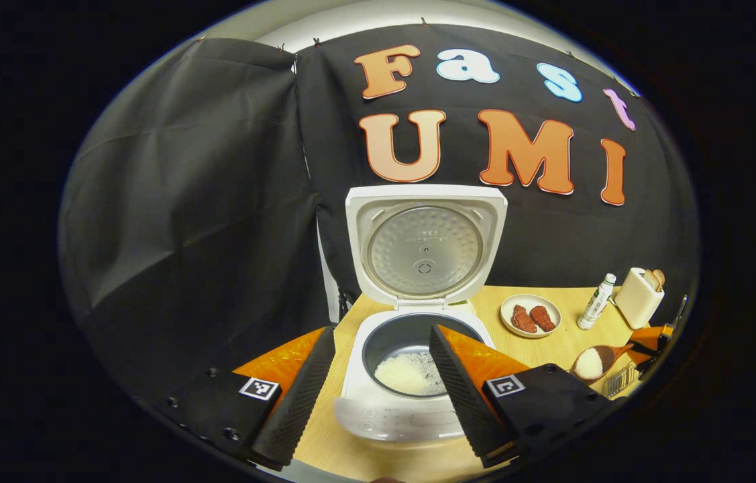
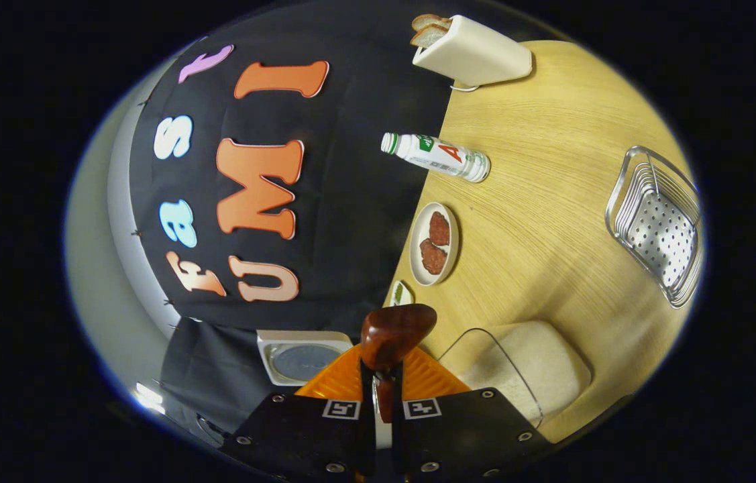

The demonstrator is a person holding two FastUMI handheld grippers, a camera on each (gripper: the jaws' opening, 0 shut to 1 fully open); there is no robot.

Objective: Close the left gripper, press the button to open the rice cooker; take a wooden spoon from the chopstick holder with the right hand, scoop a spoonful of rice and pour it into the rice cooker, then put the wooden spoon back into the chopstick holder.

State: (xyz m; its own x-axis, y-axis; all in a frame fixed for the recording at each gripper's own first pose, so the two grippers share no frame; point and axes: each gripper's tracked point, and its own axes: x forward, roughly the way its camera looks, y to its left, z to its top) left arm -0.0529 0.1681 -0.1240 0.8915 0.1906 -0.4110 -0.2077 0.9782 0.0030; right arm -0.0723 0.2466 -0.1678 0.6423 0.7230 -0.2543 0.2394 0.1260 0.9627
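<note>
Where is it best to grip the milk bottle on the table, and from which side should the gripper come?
Grip the bottle at mid-body, where it is widest, rather than the narrow capped neck. It stands upright, so come in level from the front. The plate and the toaster flank it.

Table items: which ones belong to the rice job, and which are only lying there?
Job: rice cooker, lid open; wooden spoon with rice, held by right gripper; glass rice container; metal holder.
Idle: meat plate, bottle, toaster.
</note>
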